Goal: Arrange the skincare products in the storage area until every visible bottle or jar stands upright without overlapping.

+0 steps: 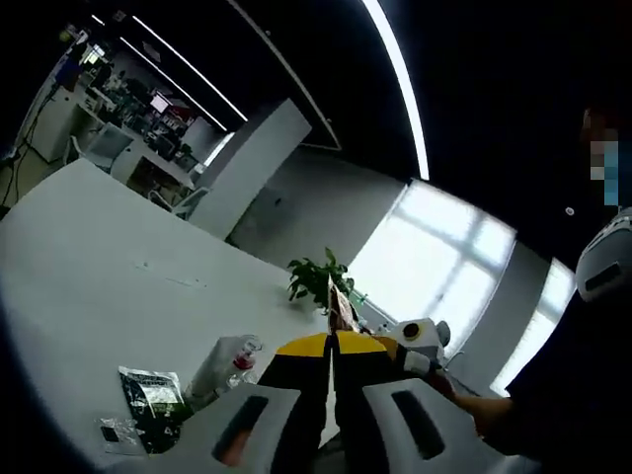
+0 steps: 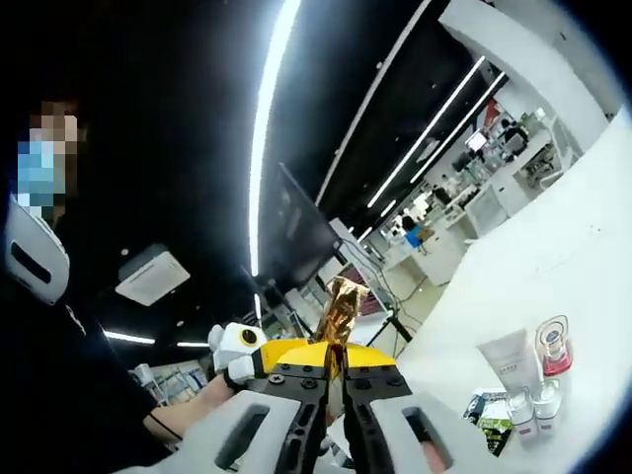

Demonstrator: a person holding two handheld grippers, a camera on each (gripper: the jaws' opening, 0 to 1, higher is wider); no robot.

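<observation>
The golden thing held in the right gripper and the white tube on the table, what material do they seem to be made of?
The golden sachet, pinched in the right gripper, looks like metallised foil: it is shiny, crinkled and gives sharp reflections. The white tube on the table looks like soft matte plastic, smooth and opaque with a flat crimped end; it might be laminate, the view cannot settle that.

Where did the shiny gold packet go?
In the right gripper view the gold packet is pinched between the right gripper's closed jaws, held up in the air to the left of the white tube on the table.
</observation>
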